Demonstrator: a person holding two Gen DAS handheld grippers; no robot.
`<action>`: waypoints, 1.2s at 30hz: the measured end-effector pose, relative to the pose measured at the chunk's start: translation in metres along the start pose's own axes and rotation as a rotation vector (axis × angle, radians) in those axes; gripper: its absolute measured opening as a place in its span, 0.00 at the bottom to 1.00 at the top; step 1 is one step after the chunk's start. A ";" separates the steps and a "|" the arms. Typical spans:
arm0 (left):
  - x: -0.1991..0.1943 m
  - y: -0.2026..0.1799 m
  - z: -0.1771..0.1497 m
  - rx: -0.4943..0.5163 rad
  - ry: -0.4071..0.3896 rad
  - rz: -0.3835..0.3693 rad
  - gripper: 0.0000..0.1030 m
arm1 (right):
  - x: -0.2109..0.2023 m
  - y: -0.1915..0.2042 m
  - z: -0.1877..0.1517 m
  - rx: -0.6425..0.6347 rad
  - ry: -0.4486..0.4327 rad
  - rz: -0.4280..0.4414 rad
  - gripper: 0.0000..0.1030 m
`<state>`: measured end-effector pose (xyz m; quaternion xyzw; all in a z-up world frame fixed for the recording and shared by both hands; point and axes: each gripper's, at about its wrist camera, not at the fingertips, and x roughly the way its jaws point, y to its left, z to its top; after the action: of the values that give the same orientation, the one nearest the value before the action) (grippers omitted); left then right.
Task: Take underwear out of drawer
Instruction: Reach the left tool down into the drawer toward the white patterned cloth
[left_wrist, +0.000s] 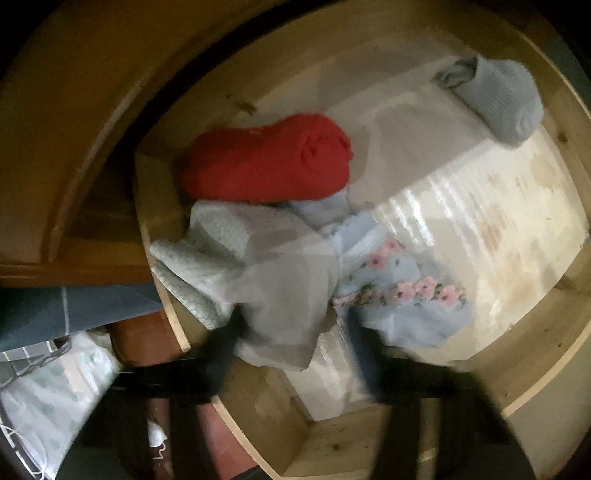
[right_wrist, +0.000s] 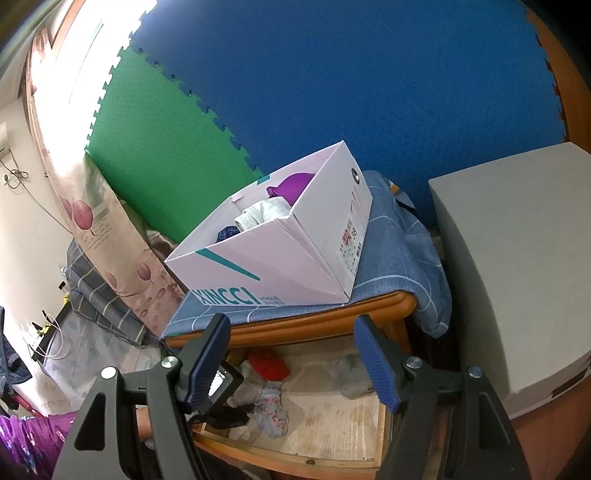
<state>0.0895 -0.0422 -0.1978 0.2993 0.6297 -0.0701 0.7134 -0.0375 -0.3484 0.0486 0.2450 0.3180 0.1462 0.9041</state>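
Note:
The wooden drawer (left_wrist: 255, 402) stands open, also seen from above in the right wrist view (right_wrist: 332, 421). In it lie a red rolled garment (left_wrist: 266, 158), a pale grey garment (left_wrist: 280, 291), a white patterned one (left_wrist: 195, 254), a light blue floral underwear (left_wrist: 406, 291) and a grey sock (left_wrist: 502, 99). My left gripper (left_wrist: 291, 339) is low in the drawer, its blurred dark fingers either side of the grey garment; contact is unclear. It shows in the right wrist view (right_wrist: 225, 410). My right gripper (right_wrist: 295, 354) is open and empty above the drawer.
A white shoe box (right_wrist: 280, 258) with clothes in it sits on the blue-covered cabinet top (right_wrist: 391, 254). A grey box (right_wrist: 517, 266) stands to the right. Blue and green foam mats (right_wrist: 332, 74) cover the wall. Bedding (right_wrist: 99, 295) lies at the left.

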 end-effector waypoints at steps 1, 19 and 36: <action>0.003 0.004 0.000 -0.010 0.007 0.010 0.22 | 0.001 0.000 0.000 0.001 0.000 0.000 0.69; -0.109 0.018 -0.061 -0.173 -0.349 -0.149 0.08 | 0.007 -0.004 0.000 0.011 0.013 -0.027 0.69; -0.127 0.027 -0.080 -0.166 -0.302 -0.266 0.54 | 0.007 -0.003 -0.001 -0.002 0.021 -0.027 0.69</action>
<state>0.0087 -0.0140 -0.0718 0.1399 0.5532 -0.1559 0.8063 -0.0328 -0.3479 0.0427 0.2382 0.3305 0.1367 0.9030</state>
